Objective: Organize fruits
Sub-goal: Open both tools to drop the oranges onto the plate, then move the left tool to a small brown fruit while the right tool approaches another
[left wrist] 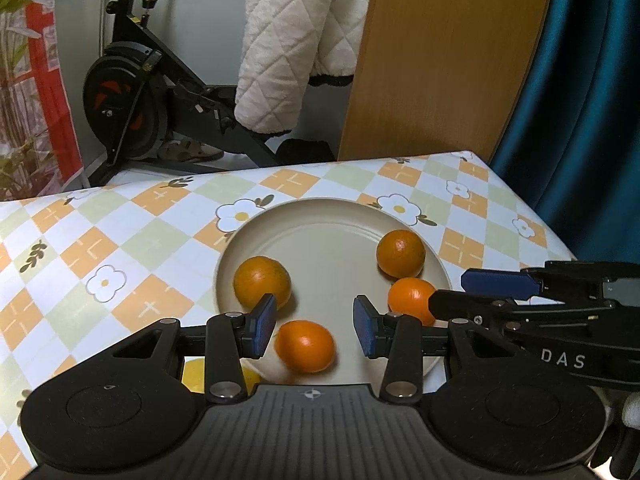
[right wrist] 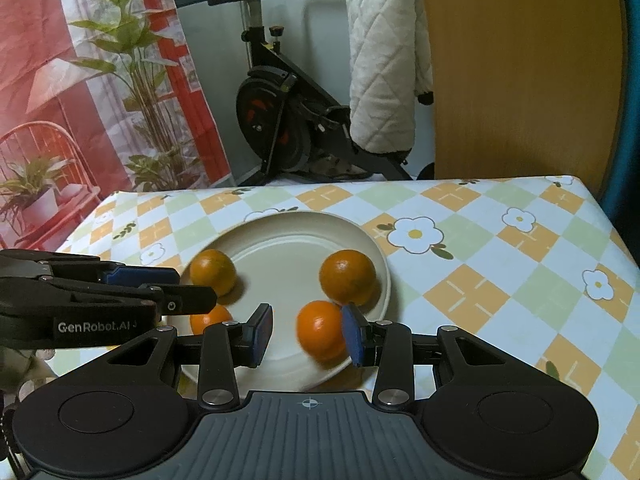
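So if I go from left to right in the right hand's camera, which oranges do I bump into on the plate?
Far-left orange → near-left orange, partly hidden by the left gripper → blurry near orange → far-right orange.

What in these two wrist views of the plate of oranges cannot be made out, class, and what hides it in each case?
- Yellow fruit, left wrist view: mostly hidden behind the left gripper; its kind is unclear.
- Near orange, left wrist view: motion-blurred, so its surface and contact with the plate are unclear.
- Right gripper, right wrist view: whether its right pad touches the blurred orange is unclear.
- Fourth orange, right wrist view: half hidden behind the left gripper.
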A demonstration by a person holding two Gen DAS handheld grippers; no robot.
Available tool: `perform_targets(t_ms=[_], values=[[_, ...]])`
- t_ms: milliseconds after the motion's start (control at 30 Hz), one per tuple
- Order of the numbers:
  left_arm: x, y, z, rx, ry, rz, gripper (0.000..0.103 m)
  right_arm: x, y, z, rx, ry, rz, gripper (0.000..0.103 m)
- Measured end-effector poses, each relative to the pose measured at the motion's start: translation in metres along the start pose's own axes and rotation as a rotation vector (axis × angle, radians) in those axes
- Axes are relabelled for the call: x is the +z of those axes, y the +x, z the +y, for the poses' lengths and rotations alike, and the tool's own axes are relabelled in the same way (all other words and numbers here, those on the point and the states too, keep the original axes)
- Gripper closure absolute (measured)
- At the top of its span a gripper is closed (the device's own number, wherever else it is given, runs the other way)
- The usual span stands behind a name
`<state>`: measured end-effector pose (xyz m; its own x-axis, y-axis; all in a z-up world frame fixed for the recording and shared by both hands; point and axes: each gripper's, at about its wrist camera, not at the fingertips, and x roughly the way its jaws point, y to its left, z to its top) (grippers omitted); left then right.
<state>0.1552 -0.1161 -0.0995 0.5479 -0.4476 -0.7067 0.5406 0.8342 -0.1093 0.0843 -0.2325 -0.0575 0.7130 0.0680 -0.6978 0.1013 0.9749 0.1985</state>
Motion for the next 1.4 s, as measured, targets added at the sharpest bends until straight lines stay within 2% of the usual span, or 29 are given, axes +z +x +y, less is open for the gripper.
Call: perform_targets(t_ms=[433, 733, 1200, 1400], values=[[-0.017, -0.038, 0.017, 0.016, -0.066, -0.039, 0.058, -0.010, -0.034, 0.038, 0.029, -0.031, -0.017, 0.067], [-0.040, -0.076, 0.037, 0.024, -0.096, -0.067, 0.058, -0.026, -0.049, 0.060, 0.044, -0.023, -0.024, 0.067], [-0.075, -0.082, 0.059, -0.001, -0.122, -0.022, 0.059, -0.053, -0.041, 0.080, 0.056, 0.010, 0.027, 0.067], [-0.078, -0.093, 0.054, -0.003, -0.110, -0.060, 0.059, -0.051, -0.051, 0.083, 0.041, 0.002, 0.021, 0.067]])
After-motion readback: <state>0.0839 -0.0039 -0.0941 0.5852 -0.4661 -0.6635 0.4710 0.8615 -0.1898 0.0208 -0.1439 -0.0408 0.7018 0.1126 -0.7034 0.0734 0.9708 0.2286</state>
